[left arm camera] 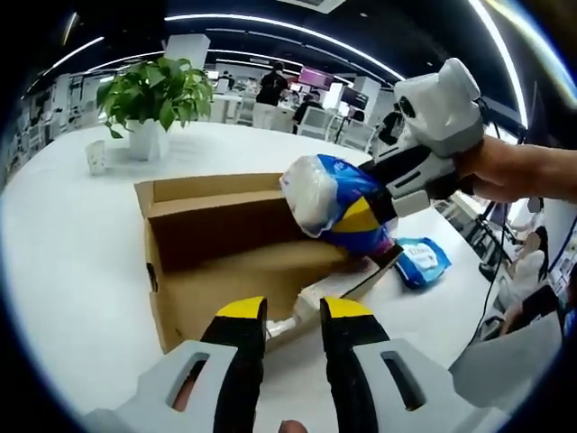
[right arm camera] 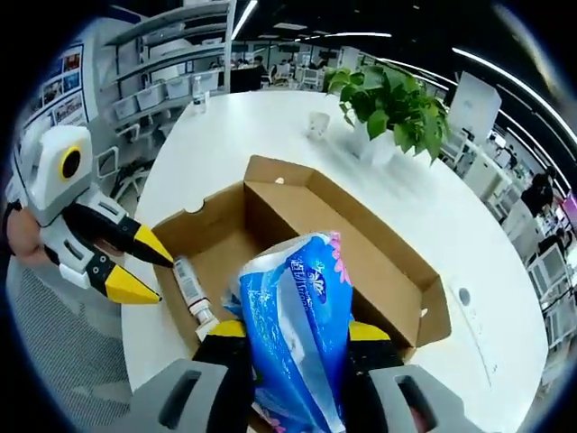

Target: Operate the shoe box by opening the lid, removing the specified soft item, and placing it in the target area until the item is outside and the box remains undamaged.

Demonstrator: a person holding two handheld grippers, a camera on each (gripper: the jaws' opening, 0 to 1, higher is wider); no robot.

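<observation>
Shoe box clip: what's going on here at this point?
A person works two handheld grippers over an open cardboard shoe box on a white table. The right gripper is shut on a blue and white soft pack, held above the box. The left gripper is open at the box's near wall, where a small tube lies inside. Another blue pack lies on the table beside the box.

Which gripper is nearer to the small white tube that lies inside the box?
Left. The left gripper is open just beside the white tube, while the right gripper holds the blue tissue pack above the box.
</observation>
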